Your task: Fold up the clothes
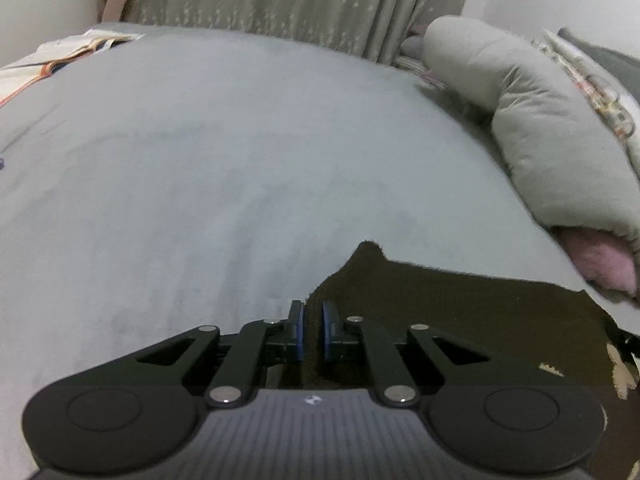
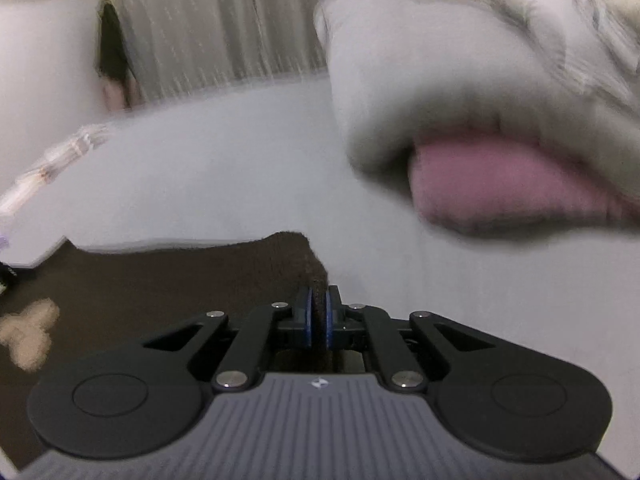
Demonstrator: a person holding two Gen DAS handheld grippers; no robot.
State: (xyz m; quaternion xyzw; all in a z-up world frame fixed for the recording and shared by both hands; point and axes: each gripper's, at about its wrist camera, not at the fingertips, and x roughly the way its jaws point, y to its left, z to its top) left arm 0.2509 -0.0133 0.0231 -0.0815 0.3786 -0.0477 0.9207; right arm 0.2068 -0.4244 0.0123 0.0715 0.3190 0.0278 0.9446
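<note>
two grippers hold one dark brown garment that lies spread on a grey bed sheet. the left gripper has its blue pads drawn in with a narrow gap between them, and the garment's left edge runs into that gap. the right gripper has its pads pressed onto a bunched fold at the garment's right corner. a pale grey pillow with a pink inner pillow poking out lies near that corner; this view is blurred. patterned curtains hang beyond the bed.
</note>
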